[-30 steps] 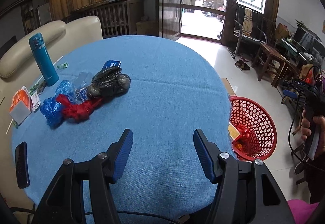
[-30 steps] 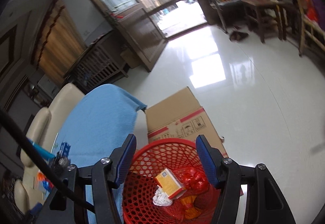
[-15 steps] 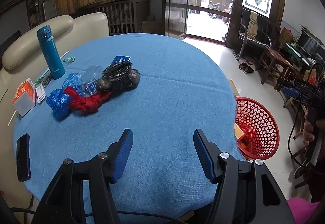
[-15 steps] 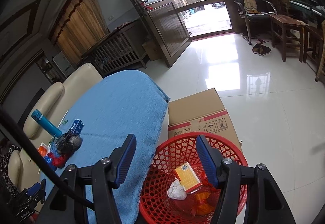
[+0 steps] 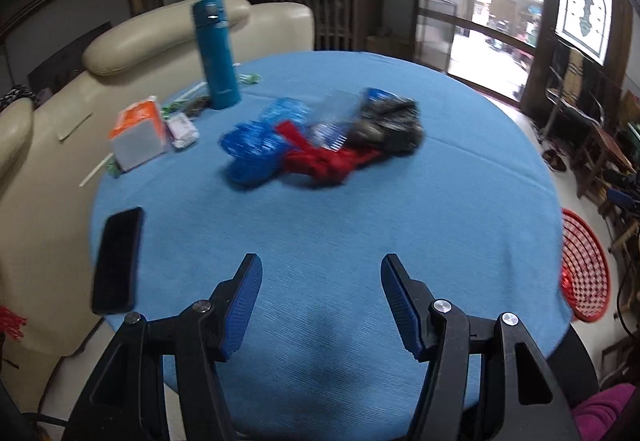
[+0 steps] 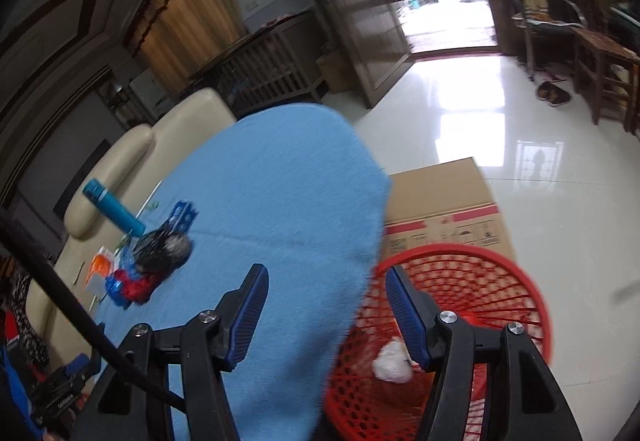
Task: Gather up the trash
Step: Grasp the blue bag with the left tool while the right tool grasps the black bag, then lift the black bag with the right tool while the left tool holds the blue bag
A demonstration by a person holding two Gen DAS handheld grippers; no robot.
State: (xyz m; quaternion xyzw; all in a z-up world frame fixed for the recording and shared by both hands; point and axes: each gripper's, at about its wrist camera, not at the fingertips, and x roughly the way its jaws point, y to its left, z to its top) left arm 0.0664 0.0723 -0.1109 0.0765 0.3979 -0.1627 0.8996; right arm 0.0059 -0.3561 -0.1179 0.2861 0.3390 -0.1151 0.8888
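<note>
Both pairs of blue ribbed fingers stand apart with nothing between them: the left gripper (image 5: pixel 321 273) hangs over the near part of the round table in its light blue cloth (image 5: pixel 360 225), and the right gripper (image 6: pixel 326 283) straddles the table's edge and the red plastic mesh basket (image 6: pixel 460 281) on the floor beside it.

In the left wrist view the trash sits at about 12 o'clock from the left fingertips, well apart from them: a crumpled blue plastic bag (image 5: pixel 252 155), a twisted red plastic bag (image 5: pixel 324 161) touching it, and a black plastic bag (image 5: pixel 390 125) at the right end of the heap. Clear wrappers lie among them (too blurred to separate). The basket (image 5: pixel 584 267) shows at 3 o'clock, already holding a white crumpled wad (image 6: pixel 392 361).

The step in hand looks like a reach for the next piece. A good approach would bring the left gripper forward and low toward the red bag, the nearest, with the jaws across its narrow twisted middle. Closing firmly should keep the slack film from slipping. The teal flask (image 5: pixel 216 53), orange and white carton (image 5: pixel 138 131) and black phone (image 5: pixel 118 261) are best left alone.
</note>
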